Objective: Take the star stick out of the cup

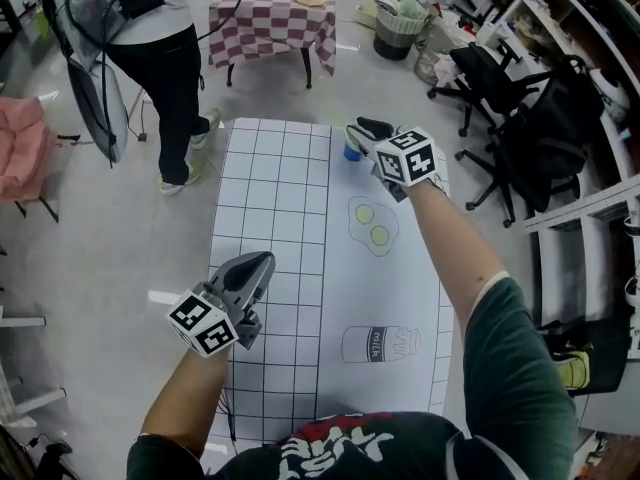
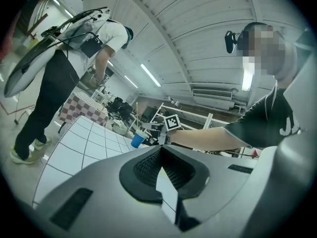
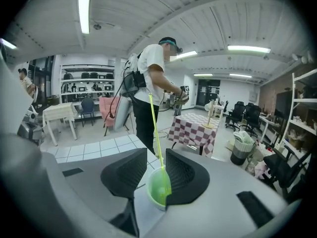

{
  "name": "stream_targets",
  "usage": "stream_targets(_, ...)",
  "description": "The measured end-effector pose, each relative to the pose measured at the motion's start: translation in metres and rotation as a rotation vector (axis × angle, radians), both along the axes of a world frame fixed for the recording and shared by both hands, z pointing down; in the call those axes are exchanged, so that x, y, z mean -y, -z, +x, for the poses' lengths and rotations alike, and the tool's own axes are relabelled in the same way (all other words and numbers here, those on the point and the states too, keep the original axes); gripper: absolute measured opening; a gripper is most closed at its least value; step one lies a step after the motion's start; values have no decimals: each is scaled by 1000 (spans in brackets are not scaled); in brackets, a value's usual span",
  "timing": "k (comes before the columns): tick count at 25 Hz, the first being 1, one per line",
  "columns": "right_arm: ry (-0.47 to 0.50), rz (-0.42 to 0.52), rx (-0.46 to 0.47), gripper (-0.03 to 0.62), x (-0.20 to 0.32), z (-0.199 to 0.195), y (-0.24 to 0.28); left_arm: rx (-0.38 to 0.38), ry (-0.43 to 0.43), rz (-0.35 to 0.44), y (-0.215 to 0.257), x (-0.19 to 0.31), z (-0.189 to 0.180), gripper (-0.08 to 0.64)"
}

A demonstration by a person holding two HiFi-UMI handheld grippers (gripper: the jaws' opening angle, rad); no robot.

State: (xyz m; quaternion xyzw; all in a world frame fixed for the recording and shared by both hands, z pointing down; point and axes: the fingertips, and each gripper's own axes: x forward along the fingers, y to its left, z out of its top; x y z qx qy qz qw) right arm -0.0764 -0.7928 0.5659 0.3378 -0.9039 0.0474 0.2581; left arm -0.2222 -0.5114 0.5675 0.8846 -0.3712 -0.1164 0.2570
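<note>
My right gripper (image 3: 156,153) is released, its jaws spread to either side of the cup (image 3: 158,191). The star stick (image 3: 154,128) stands in that cup, a thin yellow-green shaft rising from its mouth and leaning close to the right-hand jaw. I cannot tell whether it touches. My left gripper (image 2: 161,150) is clenched on nothing, well back from the cup toward me, over the gridded table sheet (image 1: 280,188). The egg drawing (image 1: 372,226) lies just nearer me than the cup. Beyond the cup, a person (image 1: 160,58) stands by a checkered table (image 1: 272,18).
</note>
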Motion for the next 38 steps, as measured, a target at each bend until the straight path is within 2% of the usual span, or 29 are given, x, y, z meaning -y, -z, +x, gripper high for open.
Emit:
stream_targets(5, -15, 12, -18, 117, 11, -9, -7, -25, 4, 14, 2, -7, -6, 8)
stream_targets(16, -10, 11, -52, 115, 24, -17, -16, -9, 17, 3, -10, -10, -8, 8)
stream_targets(24, -3, 22, -115, 87, 27, -12, -24, -1, 20, -2, -16, -8, -5, 8)
stream_targets(29, -8, 30, -118, 50, 28, -9, -21, -1, 21, -4, -14, -7, -3, 8)
stream_targets(38, 5, 60, -82, 43, 21, -3, -5, 6, 31, -6, -11, -8, -1, 8)
